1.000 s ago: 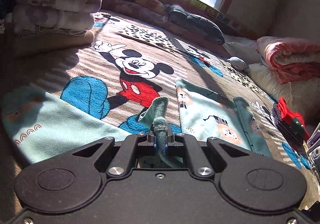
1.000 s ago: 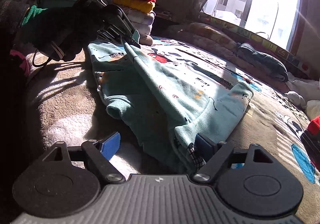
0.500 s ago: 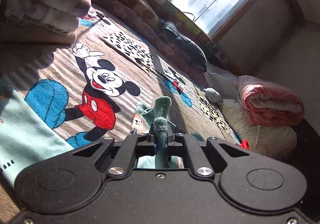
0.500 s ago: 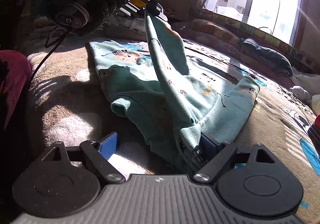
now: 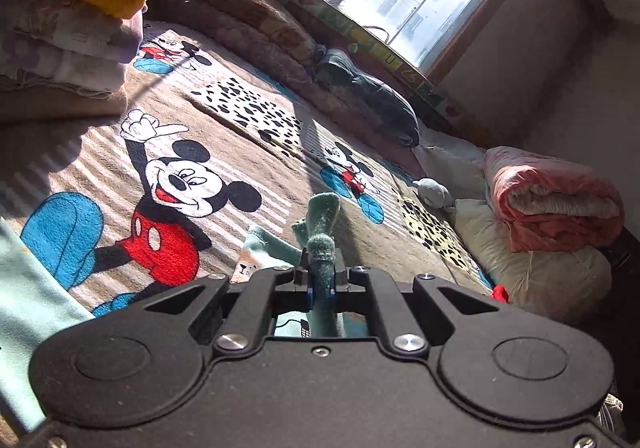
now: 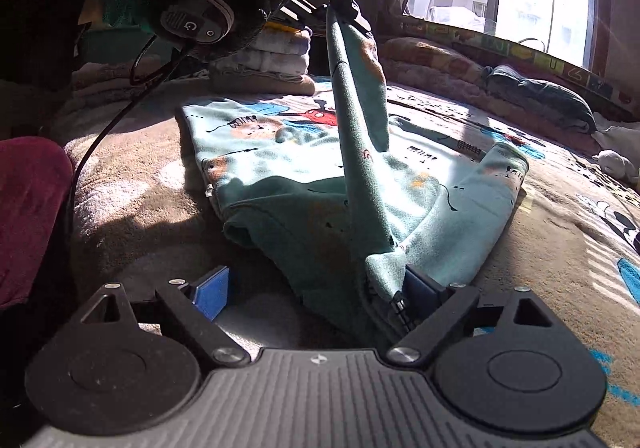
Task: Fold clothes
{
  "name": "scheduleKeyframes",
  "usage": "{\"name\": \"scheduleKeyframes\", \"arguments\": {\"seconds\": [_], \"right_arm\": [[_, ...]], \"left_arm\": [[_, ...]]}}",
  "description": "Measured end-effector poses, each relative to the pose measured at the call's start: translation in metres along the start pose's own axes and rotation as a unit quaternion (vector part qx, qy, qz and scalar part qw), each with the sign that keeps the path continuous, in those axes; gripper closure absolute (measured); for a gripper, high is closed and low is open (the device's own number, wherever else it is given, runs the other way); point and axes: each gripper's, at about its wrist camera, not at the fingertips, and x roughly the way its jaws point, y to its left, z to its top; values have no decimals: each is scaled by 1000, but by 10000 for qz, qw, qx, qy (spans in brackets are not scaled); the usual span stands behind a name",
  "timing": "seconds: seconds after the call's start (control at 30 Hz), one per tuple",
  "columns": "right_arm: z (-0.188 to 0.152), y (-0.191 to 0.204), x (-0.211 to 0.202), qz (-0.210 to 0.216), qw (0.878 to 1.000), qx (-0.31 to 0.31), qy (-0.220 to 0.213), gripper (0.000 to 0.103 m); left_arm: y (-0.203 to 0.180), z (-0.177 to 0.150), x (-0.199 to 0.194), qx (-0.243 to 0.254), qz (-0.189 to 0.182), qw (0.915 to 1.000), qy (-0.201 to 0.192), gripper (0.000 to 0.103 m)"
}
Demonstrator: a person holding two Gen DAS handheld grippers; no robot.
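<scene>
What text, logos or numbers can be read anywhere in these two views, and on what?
"G": a logo on the round dark device at the gloved hand holding the left gripper.
Letter-like marks on the patterned border under the window: too blurred to read.
Teal garment and Mickey Mouse blanket: pictures only, no words.

One teal printed garment (image 6: 288, 168), two grippers, one stack of folded clothes (image 5: 68, 32), one pink rolled quilt (image 5: 552, 200).
</scene>
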Motion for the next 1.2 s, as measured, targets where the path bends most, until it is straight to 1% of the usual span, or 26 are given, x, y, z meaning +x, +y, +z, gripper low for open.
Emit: {"name": "scheduleKeyframes", "arguments": {"seconds": [0.07,0.1,0.13,0.23,0.33,0.4,0.53,0.6,0.7,0.87,0.93,1.1,1.2], "right_arm": [[1,0,0,4,10000,-28,23,14],[1,0,1,10,10000,-36,36,14],[1,0,1,24,10000,-37,50,14],[2,1,1,20,10000,-75,47,13],[3,1,1,12,9999,-107,38,14],[3,1,1,20,9999,-105,44,14],[4,0,1,41,9999,-108,48,13],[4,-1,1,55,9999,-89,43,13],[4,-3,2,95,9999,-7,44,13],[4,-15,-1,290,9984,492,-43,13],[4,-18,-2,338,9975,614,-73,13],[4,-32,-7,548,9913,1184,-166,13],[1,-42,-9,690,9851,1559,-227,13]], "left_arm": [[23,-5,-2,-75,102,9999,50,99],[35,-8,-1,-115,213,9996,108,99],[46,-12,2,-164,378,9989,202,99],[78,-24,14,-449,656,9951,588,99],[95,-38,18,-612,896,9912,758,98],[98,-41,15,-659,852,9916,716,98],[92,-37,10,-504,725,9940,651,98],[84,-31,6,-552,633,9948,580,98],[61,-18,0,-491,346,9973,412,98],[9,7,7,-317,-99,9991,264,98],[-16,12,15,-179,-206,9993,262,98],[-65,12,46,37,-267,9988,411,98],[-85,8,66,151,-109,9986,492,98]]}}
